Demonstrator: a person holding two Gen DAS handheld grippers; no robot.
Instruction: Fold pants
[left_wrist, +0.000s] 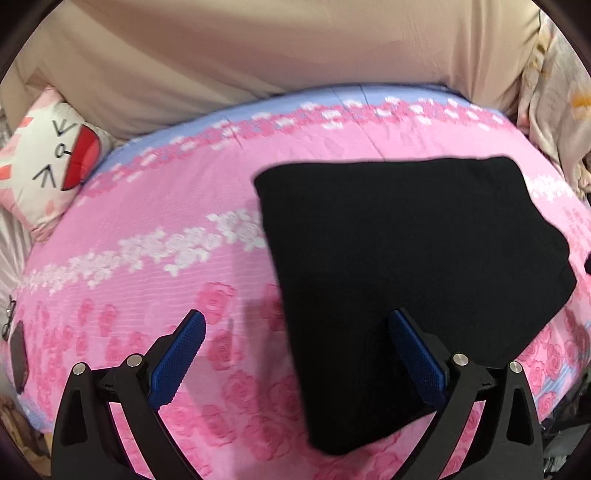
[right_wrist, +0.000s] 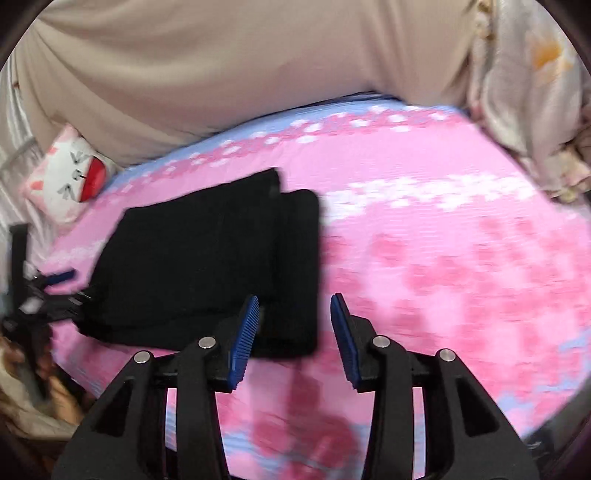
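Pants left of open jaws

Matt black cloth pants, ribbed pink floral bedsheet, textured blue fingers

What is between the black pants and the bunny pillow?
Nothing but bare pink flowered bedspread. The left wrist view shows it best: the folded black pants lie apart from the bunny pillow, with only the spread between them.

Left claw sits blurred at the edge, its state unreadable there.
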